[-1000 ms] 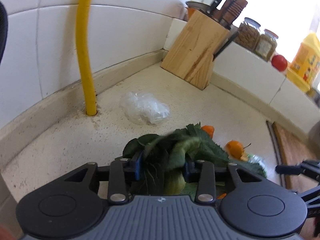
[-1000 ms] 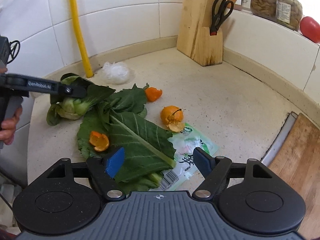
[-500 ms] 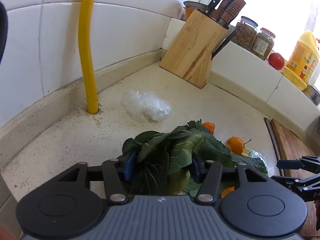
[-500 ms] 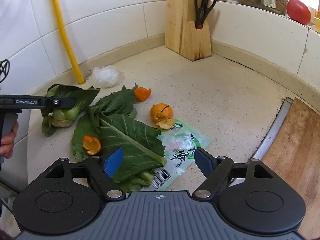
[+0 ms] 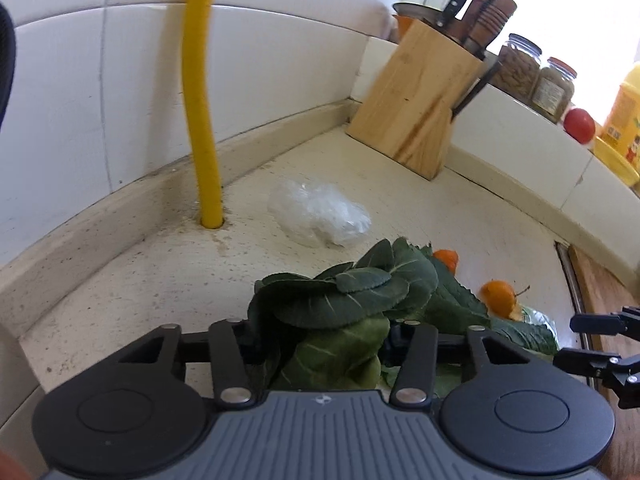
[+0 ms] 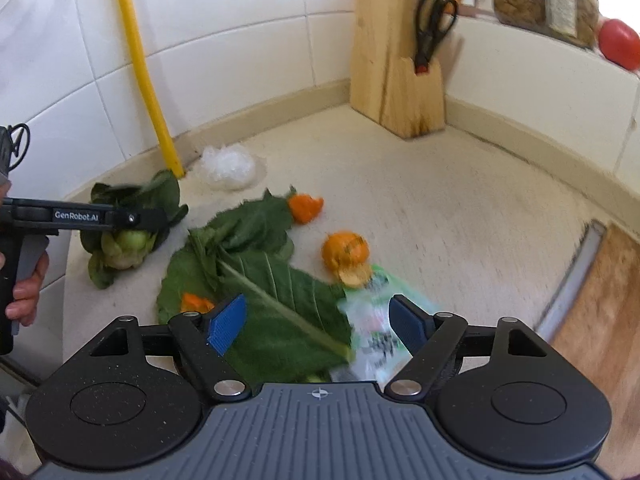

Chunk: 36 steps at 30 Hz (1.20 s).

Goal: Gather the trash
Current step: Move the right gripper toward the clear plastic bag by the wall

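Trash lies split: the bok choy (image 6: 120, 236) is clamped in the left claw (image 6: 144, 220) at the tabletop's (image 6: 440, 216) left edge, while the big leaf (image 6: 276, 300) and wrapper (image 6: 372, 320) lie right under the right claw (image 6: 316, 320), which gapes empty, stem running diagonally between its fingers

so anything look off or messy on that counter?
Yes. Loose leaves, orange peel pieces and a torn green packet lie strewn over the counter, with a crumpled plastic bag by the yellow pipe. The left gripper holds a limp greens bunch.
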Tool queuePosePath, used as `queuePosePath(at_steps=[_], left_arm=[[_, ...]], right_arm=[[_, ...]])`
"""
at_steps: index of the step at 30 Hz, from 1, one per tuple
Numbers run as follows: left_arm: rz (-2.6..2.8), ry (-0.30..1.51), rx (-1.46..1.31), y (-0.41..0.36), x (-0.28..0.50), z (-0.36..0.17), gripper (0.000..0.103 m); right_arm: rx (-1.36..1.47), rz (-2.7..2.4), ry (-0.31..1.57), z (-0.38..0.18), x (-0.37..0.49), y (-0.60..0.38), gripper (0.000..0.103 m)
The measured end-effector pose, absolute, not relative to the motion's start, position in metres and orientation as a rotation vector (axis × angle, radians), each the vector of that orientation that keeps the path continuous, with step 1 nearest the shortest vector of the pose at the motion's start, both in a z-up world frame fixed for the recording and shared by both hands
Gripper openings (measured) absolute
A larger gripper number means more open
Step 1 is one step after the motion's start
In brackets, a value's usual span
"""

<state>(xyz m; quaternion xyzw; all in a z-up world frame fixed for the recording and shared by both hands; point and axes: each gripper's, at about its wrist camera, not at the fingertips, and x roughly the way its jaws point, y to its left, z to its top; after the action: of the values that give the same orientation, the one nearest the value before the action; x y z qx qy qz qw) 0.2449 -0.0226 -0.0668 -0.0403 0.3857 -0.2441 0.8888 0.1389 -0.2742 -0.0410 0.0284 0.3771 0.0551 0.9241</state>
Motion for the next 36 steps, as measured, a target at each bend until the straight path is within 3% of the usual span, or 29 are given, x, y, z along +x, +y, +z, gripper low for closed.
queuePosePath(at_steps=[7, 12, 17, 23, 26, 28, 31, 36], left_arm=[[-0.515, 0.792, -0.082, -0.022, 0.243, -0.069, 0.051], [-0.503, 0.808, -0.059, -0.021, 0.243, -0.072, 0.069], [-0.518, 0.811, -0.020, -0.023, 0.238, -0.077, 0.070], [-0.523, 0.805, 0.008, -0.030, 0.234, -0.079, 0.055], [-0.515, 0.790, 0.038, -0.034, 0.232, -0.079, 0.053], [-0.510, 0.786, 0.042, -0.036, 0.232, -0.080, 0.052], [-0.496, 0.783, 0.041, -0.038, 0.233, -0.080, 0.049], [-0.472, 0.785, 0.015, -0.035, 0.233, -0.078, 0.045]], right_arm=[[0.031, 0.141, 0.774, -0.040, 0.152, -0.265, 0.085], [-0.020, 0.214, 0.717, -0.028, 0.188, -0.246, 0.088], [-0.102, 0.289, 0.686, -0.026, 0.246, -0.219, 0.090], [-0.078, 0.354, 0.767, -0.051, 0.317, -0.191, 0.090], [-0.048, 0.356, 0.812, -0.068, 0.336, -0.185, 0.079], [-0.035, 0.367, 0.839, -0.076, 0.341, -0.182, 0.061], [-0.062, 0.350, 0.835, -0.075, 0.339, -0.177, 0.048], [0.006, 0.364, 0.812, -0.058, 0.322, -0.192, 0.044]])
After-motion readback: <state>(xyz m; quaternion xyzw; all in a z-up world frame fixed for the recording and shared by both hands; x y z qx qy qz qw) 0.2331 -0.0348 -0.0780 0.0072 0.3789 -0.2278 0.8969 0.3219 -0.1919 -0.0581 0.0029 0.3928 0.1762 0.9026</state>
